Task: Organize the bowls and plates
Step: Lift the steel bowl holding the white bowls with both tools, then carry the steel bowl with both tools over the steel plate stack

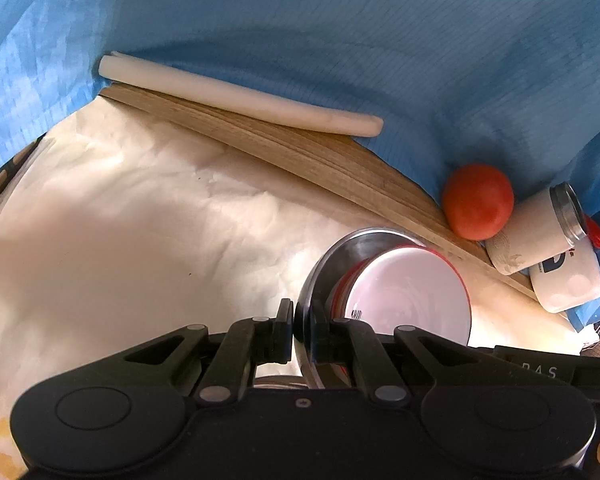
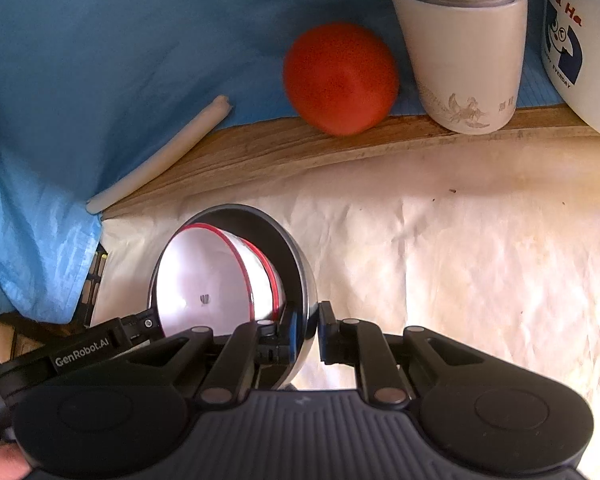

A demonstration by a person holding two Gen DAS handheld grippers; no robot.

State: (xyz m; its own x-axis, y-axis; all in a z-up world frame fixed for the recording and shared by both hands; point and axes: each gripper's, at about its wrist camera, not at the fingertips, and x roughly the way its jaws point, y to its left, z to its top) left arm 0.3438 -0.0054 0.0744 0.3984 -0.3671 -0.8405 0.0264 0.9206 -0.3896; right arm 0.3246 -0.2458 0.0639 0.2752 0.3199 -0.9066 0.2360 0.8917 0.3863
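Note:
A steel bowl [image 1: 332,252] holds a white bowl with a red rim [image 1: 412,296] nested inside it. My left gripper [image 1: 302,324] is shut on the steel bowl's rim, one finger outside and one inside. In the right wrist view the same steel bowl [image 2: 278,240] and the white bowl [image 2: 204,276] show from the other side. My right gripper [image 2: 314,324] is shut on the opposite part of the steel rim. The left gripper's body [image 2: 100,344] shows at the bowl's far side.
Cream paper [image 2: 460,260] covers the table, edged by a wooden strip [image 2: 260,148] and blue cloth [image 2: 100,40]. Along the strip stand a red tomato [image 2: 340,78], a white tumbler [image 2: 464,52] and a printed white mug [image 2: 580,48]. A white rod [image 1: 236,94] lies at the back.

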